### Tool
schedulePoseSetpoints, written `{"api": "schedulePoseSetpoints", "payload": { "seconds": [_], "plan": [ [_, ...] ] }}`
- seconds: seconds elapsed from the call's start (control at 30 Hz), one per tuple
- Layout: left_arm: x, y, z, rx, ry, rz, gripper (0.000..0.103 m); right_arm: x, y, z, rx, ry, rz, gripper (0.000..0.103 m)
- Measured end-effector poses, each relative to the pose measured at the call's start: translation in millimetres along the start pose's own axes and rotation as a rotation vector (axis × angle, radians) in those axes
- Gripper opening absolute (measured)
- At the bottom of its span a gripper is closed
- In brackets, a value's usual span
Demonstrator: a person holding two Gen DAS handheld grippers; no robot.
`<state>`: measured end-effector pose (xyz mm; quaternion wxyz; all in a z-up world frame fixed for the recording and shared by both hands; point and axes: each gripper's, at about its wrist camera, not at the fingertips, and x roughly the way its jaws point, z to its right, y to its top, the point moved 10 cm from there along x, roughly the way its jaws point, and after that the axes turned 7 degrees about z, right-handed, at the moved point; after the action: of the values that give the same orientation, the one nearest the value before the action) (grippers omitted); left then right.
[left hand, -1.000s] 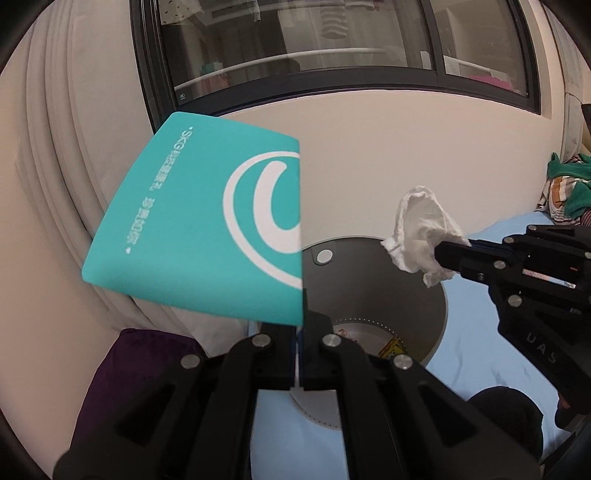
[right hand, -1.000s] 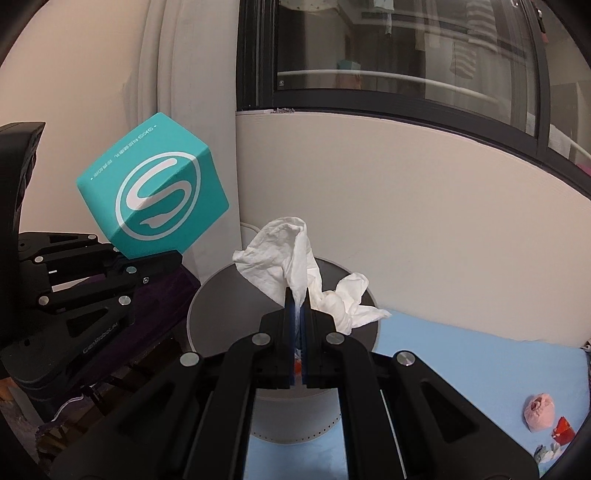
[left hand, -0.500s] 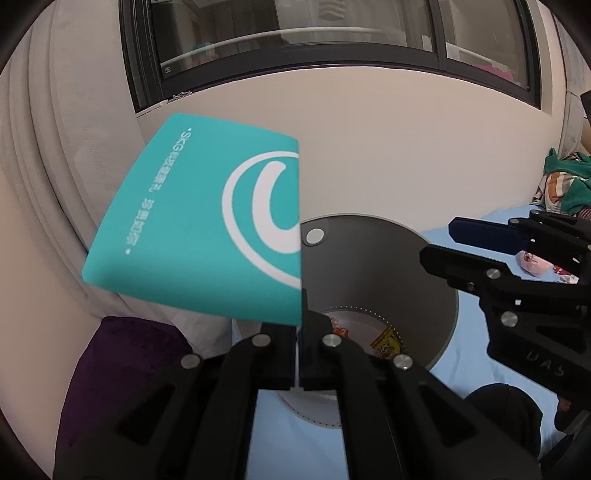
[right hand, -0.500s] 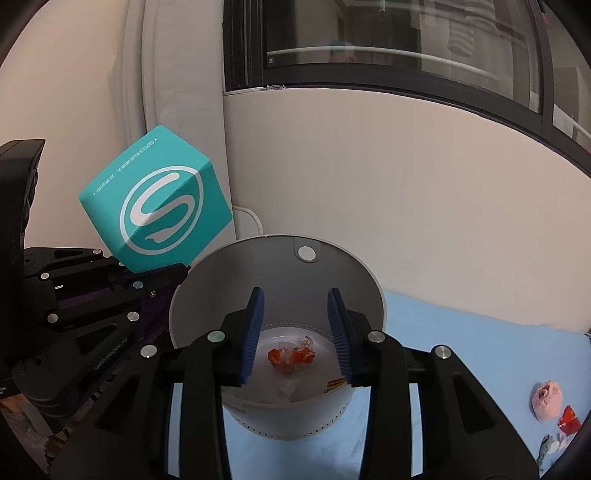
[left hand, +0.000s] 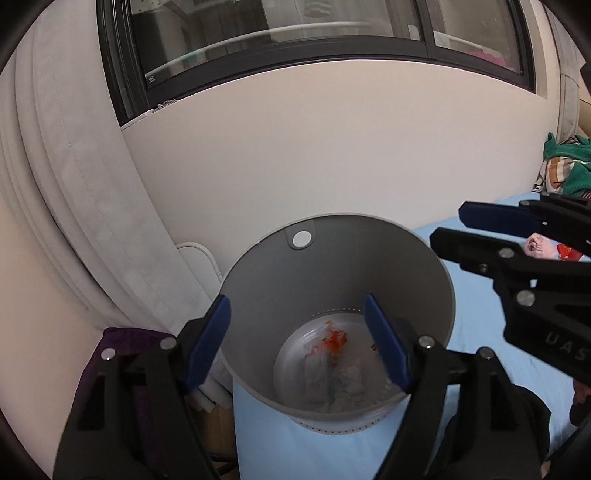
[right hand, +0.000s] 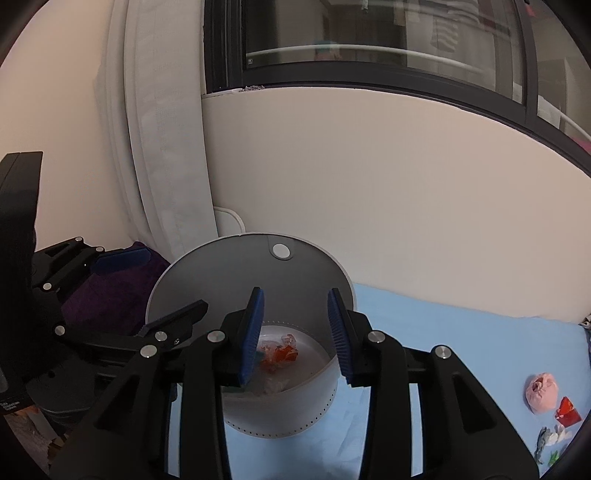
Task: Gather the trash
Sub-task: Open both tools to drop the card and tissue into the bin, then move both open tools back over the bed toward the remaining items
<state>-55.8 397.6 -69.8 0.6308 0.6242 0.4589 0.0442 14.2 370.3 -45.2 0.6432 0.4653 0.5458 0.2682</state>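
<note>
- The left gripper point(left hand: 297, 341), black with blue pads, hovers over the mouth of the round grey plastic trash bin point(left hand: 424, 258); its jaws have just been opening and stand wide apart with nothing between them.
- The right gripper point(right hand: 295, 332), of the same build, also hangs above the bin with its jaws parted and empty; in the left wrist view it reaches in from the right edge point(left hand: 452, 227), level with the bin's far rim.
- In the right wrist view the left gripper comes in from the left point(right hand: 155, 291), one finger over the bin's near-left rim.
- The bin stands on a light blue sheet point(right hand: 461, 339), close against a cream wall point(left hand: 332, 147) beneath a dark-framed window point(left hand: 295, 33).
- At the bin's pale bottom lies the collected trash point(left hand: 332, 354): crumpled white tissue, an orange-red wrapper and a blurred teal shape at the pile's edge that I cannot make out further.
- A pink crumpled wad point(right hand: 541, 393) rests on the sheet well to the right of the bin, with a red scrap point(right hand: 567, 410) just beside it and small grey and green bits point(right hand: 550, 441) nearer the camera.
- A white pleated curtain point(left hand: 74, 184) hangs to the left, and a dark purple cloth point(right hand: 110, 291) lies just left of the bin.
- Green and orange striped fabric point(left hand: 565, 170) is bunched at the far right against the wall.
</note>
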Motion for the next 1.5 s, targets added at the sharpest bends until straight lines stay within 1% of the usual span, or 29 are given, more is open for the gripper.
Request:
{"api": "schedulePoseSetpoints", "payload": {
  "seconds": [0.17,0.43,0.6,0.73,0.93,1.13,1.37,1.5],
  "plan": [
    [-2,2,1,0.000,-0.001,0.002,0.075,-5,-6,3,0.005,-0.003,-0.004,0.034],
    [-10,6,20,0.015,-0.030,0.014,0.075,-21,-18,22,0.023,-0.046,-0.006,0.034],
    [-12,12,44,0.035,-0.064,0.026,0.075,-33,-29,44,0.045,-0.098,-0.007,0.034],
    [-13,16,72,0.061,-0.104,0.034,0.075,-46,-41,69,0.073,-0.154,-0.011,0.034],
    [-13,26,136,0.109,-0.200,0.051,0.075,-78,-64,121,0.132,-0.265,-0.013,0.034],
    [-17,36,215,0.165,-0.323,0.077,0.075,-124,-98,189,0.203,-0.419,-0.025,0.034],
    [-18,33,328,0.227,-0.504,0.063,0.075,-190,-155,270,0.311,-0.620,-0.049,0.034],
    [-23,23,392,0.267,-0.594,0.047,0.075,-231,-201,317,0.396,-0.746,-0.073,0.034]
  ]
}}
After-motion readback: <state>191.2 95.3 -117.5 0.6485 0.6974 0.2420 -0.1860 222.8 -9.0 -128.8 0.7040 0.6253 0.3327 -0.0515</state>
